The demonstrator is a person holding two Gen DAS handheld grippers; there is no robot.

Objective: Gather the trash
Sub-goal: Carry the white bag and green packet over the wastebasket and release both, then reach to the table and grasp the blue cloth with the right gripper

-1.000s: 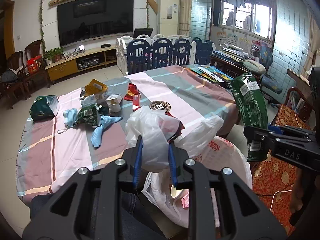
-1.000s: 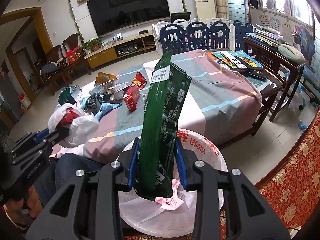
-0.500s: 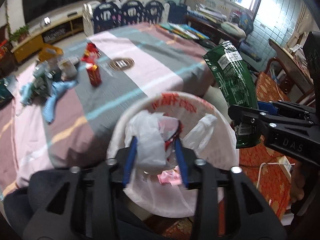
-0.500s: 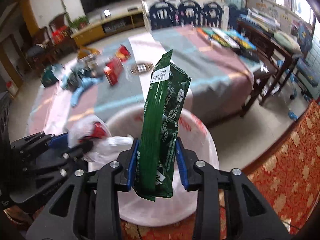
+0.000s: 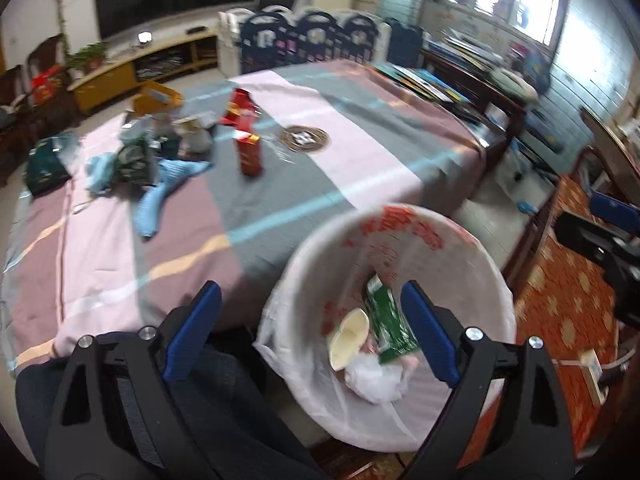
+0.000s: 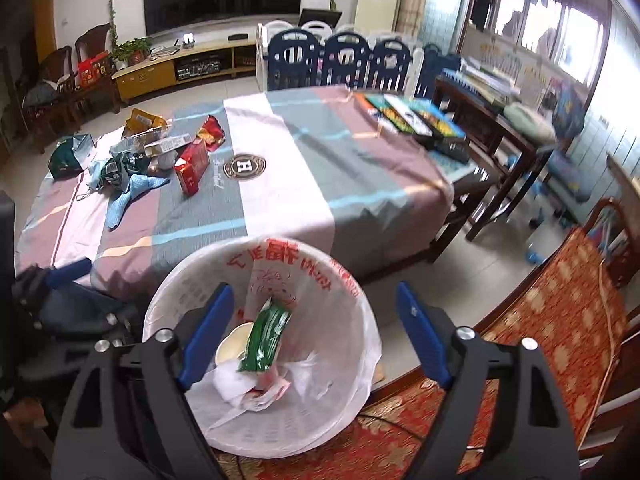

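The trash bin (image 6: pixel 360 312) is a round white plastic basket with small holes in its wall, lined with a thin white bag that has red writing on it; the writing is too curved to read. It stands on the floor just below both grippers, beside the table (image 6: pixel 280 184).

The left gripper (image 5: pixel 312 328) has just been opening. Its blue pads stand wide apart and nothing is between them. Below it, inside the bin, lie a crumpled white plastic bag (image 5: pixel 376 376), a smooth cream cup (image 5: pixel 348 338) and a shiny green packet (image 5: pixel 390 320). The packet is long and flat. It leans with its long side pointing up toward the far rim of the bin.

The right gripper (image 6: pixel 314 332) has also just been opening. Its jaws stand wide and empty right above the bin.

Ahead of both grippers, the table has a soft cloth with pink, grey and mauve stripes. On its far left lie a red box (image 6: pixel 192 166), a blue rag (image 6: pixel 128 196) and more wrappers. A round badge (image 6: pixel 244 167) on the cloth shows the letter H.
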